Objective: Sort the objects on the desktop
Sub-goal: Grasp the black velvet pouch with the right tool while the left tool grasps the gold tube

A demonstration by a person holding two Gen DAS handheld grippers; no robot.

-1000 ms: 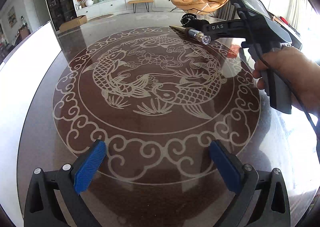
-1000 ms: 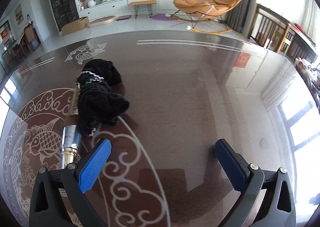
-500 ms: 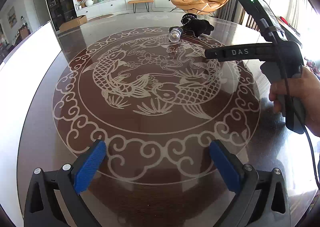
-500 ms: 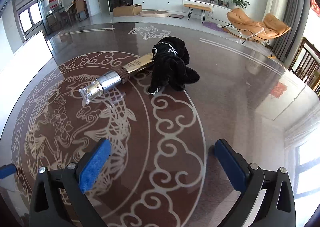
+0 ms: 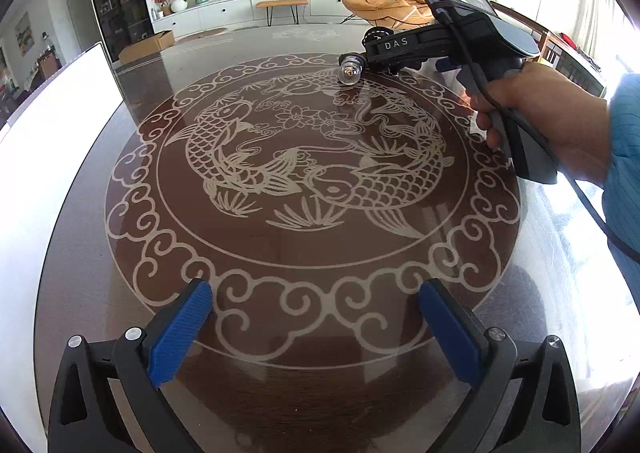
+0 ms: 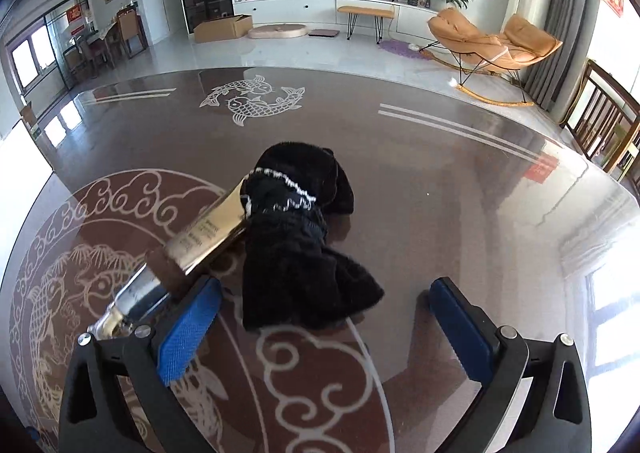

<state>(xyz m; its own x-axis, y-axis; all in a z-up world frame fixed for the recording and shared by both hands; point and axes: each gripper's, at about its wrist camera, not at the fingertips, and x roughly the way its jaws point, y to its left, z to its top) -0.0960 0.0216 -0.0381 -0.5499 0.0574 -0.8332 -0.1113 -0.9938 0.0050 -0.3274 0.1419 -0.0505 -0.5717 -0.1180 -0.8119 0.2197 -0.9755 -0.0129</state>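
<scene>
Here the right wrist view shows up close what the other view only hints at: a black cloth (image 6: 304, 241) bunched on the glass table (image 6: 460, 213), draped over the far end of a shiny metal bottle (image 6: 192, 249) that lies on its side. The right gripper (image 6: 324, 325) hangs just above them with its blue pads spread wide, holding nothing; its left pad (image 6: 188, 329) is just beside the bottle's neck. From the left wrist view, the bottle (image 5: 350, 69) and cloth sit near the far edge of the table's round fish pattern, mostly hidden behind the right gripper (image 5: 394, 47) and the hand (image 5: 540, 113) holding it. The left gripper (image 5: 316, 329) is open and empty near the table's (image 5: 80, 253) near edge.
</scene>
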